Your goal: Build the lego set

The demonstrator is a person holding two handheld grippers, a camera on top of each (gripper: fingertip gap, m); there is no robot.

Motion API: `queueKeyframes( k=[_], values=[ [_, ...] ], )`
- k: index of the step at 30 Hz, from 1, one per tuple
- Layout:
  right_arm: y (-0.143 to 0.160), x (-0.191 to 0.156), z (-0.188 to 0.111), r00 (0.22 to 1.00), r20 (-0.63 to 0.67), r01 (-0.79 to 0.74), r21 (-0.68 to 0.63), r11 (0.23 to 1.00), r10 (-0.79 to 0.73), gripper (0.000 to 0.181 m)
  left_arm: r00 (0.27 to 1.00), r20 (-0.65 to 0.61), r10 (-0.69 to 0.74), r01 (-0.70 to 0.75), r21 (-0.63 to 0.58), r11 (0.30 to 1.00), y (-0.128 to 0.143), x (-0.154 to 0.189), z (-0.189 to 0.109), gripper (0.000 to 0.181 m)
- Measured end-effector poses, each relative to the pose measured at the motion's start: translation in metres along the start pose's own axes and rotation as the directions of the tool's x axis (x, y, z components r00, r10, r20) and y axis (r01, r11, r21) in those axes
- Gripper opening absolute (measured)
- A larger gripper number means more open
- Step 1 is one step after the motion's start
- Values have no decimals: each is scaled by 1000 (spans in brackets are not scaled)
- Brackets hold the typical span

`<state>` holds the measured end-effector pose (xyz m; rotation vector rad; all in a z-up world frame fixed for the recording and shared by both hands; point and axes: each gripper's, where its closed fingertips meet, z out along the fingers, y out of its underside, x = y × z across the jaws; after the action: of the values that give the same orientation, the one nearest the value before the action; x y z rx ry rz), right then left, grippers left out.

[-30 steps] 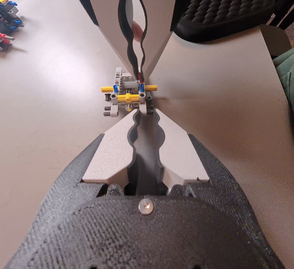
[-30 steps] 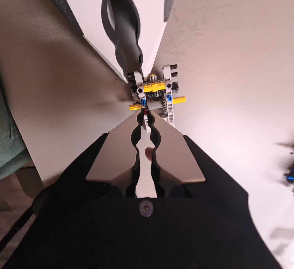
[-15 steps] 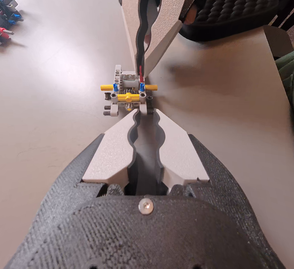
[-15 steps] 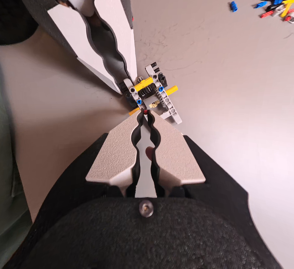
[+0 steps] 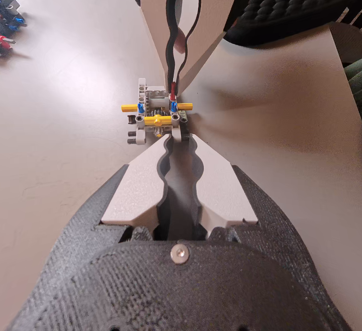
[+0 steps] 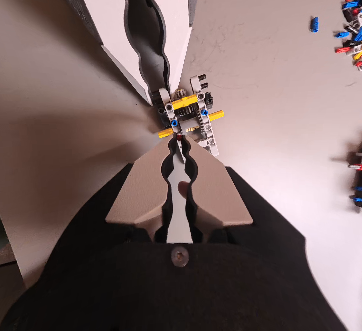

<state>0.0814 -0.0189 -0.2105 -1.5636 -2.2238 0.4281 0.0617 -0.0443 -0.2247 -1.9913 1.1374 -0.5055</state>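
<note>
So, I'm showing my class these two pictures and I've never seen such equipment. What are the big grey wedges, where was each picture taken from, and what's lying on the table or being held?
The wedges are the fingers of two hand-held grippers; a person works one in each hand, and each carries a camera looking along its fingers. So each picture is one gripper's own view, with the other gripper facing it. The left gripper steadies a small Lego assembly of grey beams, yellow axles and blue pins on the beige table. The right gripper pinches a small red pin against the assembly's end. Loose Lego pieces lie off to the side.
</note>
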Motion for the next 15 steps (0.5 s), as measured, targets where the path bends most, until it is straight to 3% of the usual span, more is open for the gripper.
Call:
queueKeyframes(
  k=[6,11,15],
  values=[
    [1,-1,0,998,7,-64,55,996,63,3,1000,0,-3,3,-6,1000,1,0,0,14],
    [3,-1,-1,991,-80,-97,106,990,106,3,1000,4,1,-1,-8,1000,1,0,0,14],
    [3,1,0,987,-153,-33,81,996,45,3,1000,11,7,-7,-8,1000,1,0,0,14]
  ],
)
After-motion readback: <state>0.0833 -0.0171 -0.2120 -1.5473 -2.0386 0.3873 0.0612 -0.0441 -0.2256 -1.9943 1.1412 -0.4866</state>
